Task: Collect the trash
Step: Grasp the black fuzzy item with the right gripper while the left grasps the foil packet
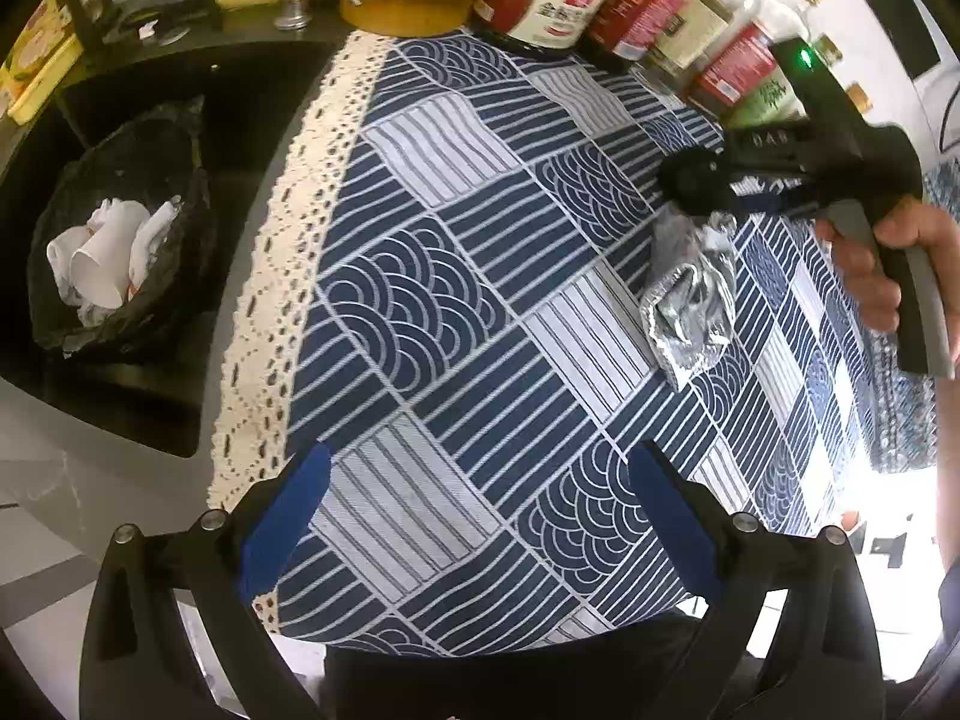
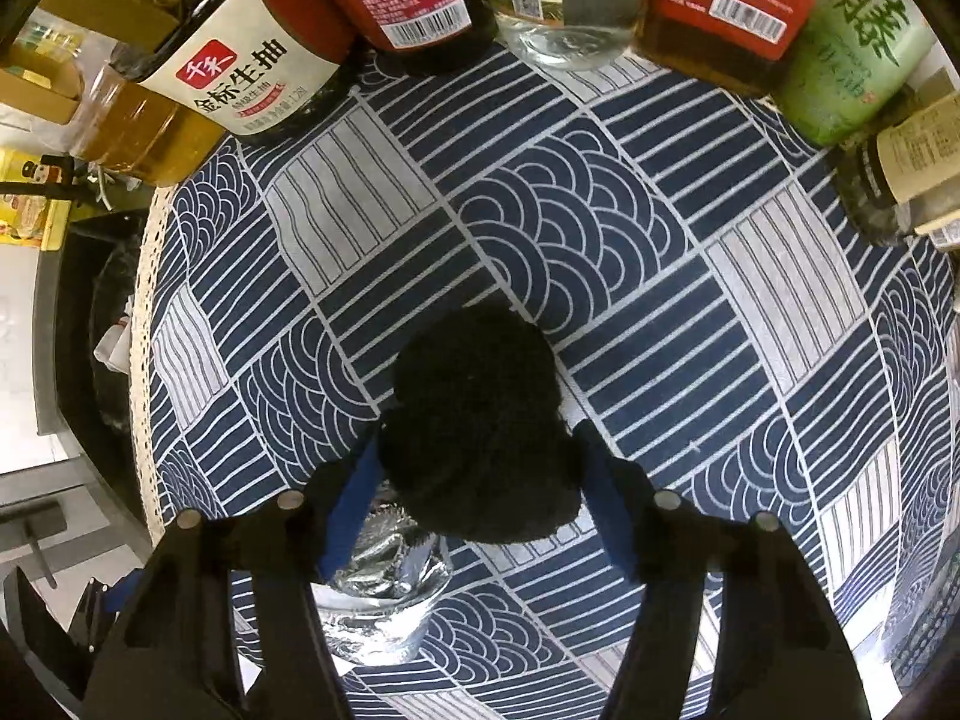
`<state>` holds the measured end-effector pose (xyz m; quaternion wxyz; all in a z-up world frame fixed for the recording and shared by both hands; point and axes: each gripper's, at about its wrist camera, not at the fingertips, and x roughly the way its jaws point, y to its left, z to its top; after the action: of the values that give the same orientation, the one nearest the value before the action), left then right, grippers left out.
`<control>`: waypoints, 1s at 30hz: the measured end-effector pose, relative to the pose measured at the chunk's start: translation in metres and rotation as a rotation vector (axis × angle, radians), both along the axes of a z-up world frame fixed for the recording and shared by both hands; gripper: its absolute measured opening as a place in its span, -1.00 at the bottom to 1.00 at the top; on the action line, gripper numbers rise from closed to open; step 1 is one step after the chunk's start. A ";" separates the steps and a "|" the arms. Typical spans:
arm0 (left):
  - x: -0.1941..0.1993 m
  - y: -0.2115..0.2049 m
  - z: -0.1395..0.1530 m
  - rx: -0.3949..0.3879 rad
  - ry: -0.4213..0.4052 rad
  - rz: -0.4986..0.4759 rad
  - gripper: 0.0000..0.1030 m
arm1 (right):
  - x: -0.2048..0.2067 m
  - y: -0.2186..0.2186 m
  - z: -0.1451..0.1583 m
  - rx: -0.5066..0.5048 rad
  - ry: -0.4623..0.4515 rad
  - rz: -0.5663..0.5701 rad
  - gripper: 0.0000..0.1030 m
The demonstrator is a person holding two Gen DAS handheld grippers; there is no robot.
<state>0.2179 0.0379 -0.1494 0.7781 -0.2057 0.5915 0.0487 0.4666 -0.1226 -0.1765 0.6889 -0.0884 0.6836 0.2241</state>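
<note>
The left gripper [image 1: 480,516] is seen nearest the camera, its blue-padded fingers spread wide with nothing between them, above the patterned cloth [image 1: 456,276] on the desk. The right gripper [image 2: 474,504] is clenched on a black fuzzy object [image 2: 480,426], whose nature cannot be made out. A crumpled silver foil packet [image 1: 690,306] lies on the cloth directly below that gripper; whether it is touched cannot be told. A black-lined trash bin [image 1: 120,228] is located beside the desk, well apart from the packet, and is loaded with white paper cups [image 1: 99,264] and crumpled paper. Bottles [image 2: 240,78] are ranged along the far edge of the desk, their tops cut off.
</note>
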 end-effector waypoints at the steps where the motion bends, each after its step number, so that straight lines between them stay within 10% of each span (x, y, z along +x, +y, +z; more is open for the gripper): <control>1: 0.001 -0.003 0.000 0.004 0.001 -0.005 0.87 | 0.000 0.000 0.001 0.003 -0.006 0.009 0.21; 30: 0.085 -0.069 0.009 -0.006 -0.048 -0.233 0.87 | -0.038 -0.132 0.053 0.225 -0.031 -0.213 0.16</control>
<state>0.3031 -0.0315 -0.1401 0.7918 -0.1392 0.5927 -0.0488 0.4282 -0.2547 -0.1239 0.7247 0.0588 0.6491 0.2237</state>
